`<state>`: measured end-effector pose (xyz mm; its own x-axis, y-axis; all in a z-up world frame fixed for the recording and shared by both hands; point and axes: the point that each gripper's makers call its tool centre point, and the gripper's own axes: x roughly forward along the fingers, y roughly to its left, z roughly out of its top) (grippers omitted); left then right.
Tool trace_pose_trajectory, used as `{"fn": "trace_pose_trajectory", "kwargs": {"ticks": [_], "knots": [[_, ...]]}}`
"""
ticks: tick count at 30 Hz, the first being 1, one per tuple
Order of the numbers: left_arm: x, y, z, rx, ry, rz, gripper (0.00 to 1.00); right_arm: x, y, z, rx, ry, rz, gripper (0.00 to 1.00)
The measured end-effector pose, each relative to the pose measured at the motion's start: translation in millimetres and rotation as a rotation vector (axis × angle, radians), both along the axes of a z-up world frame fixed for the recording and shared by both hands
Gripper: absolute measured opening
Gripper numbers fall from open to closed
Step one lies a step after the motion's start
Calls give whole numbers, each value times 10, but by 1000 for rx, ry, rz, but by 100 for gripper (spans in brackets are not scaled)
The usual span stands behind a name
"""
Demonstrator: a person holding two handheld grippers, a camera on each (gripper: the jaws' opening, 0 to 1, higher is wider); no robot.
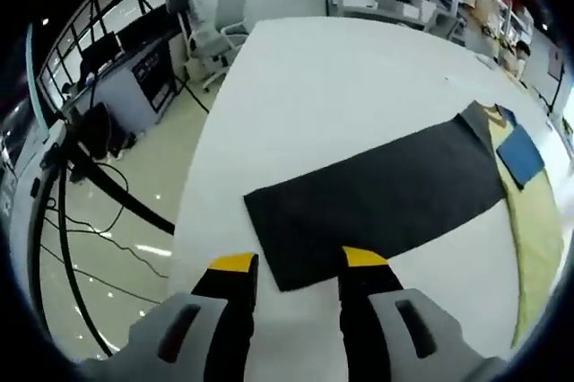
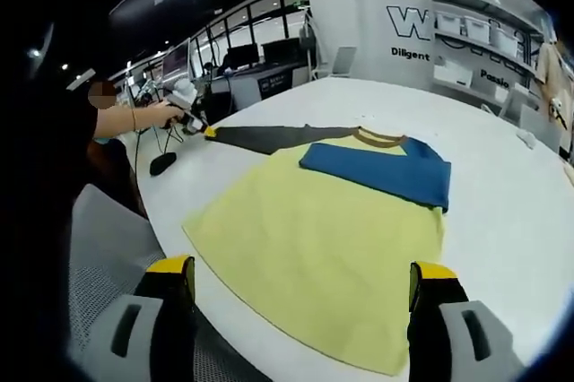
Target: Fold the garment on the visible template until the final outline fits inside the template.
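Left gripper view: left tool (image 1: 300, 264) wide, empty, hovering at near end of dark sleeve (image 1: 377, 198) spread flat on white counter (image 1: 359, 77). Right gripper view: right tool (image 2: 303, 276) wide, empty, straddling hem of yellow garment (image 2: 314, 247); blue sleeve (image 2: 381, 169) folded across garment's chest.

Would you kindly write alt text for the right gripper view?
A yellow shirt lies flat on a white table, its blue sleeve folded across the chest and its dark sleeve stretched out toward the left gripper. The right gripper hovers open above the hem.
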<state>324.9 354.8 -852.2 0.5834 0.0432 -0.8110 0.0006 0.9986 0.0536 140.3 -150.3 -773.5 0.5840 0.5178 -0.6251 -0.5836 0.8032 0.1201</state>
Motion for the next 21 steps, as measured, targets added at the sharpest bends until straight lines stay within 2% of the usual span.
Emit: {"fn": "trace_pose_trajectory", "kwargs": {"ticks": [3,5,6,8,11,17,21], "knots": [[-28,21,-20,17,8,6,35,-3,-1,3,-1,-2,0,99],[-43,-17,-37,-32,-2,48,32,-25,21,1,-8,-1,13,99],[-40,-19,-32,-35,-6,44,31,-30,27,4,-7,-1,16,99],[-47,-7,-33,-13,-2,37,31,-32,32,7,-5,-2,17,99],[-37,-11,-33,-17,0,42,29,-35,20,10,-7,-5,13,99],[-41,-51,-33,-1,-1,28,9,-29,40,14,-1,-10,12,99],[-37,-67,-27,32,14,-2,8,-25,63,-6,-2,-7,16,99]]}}
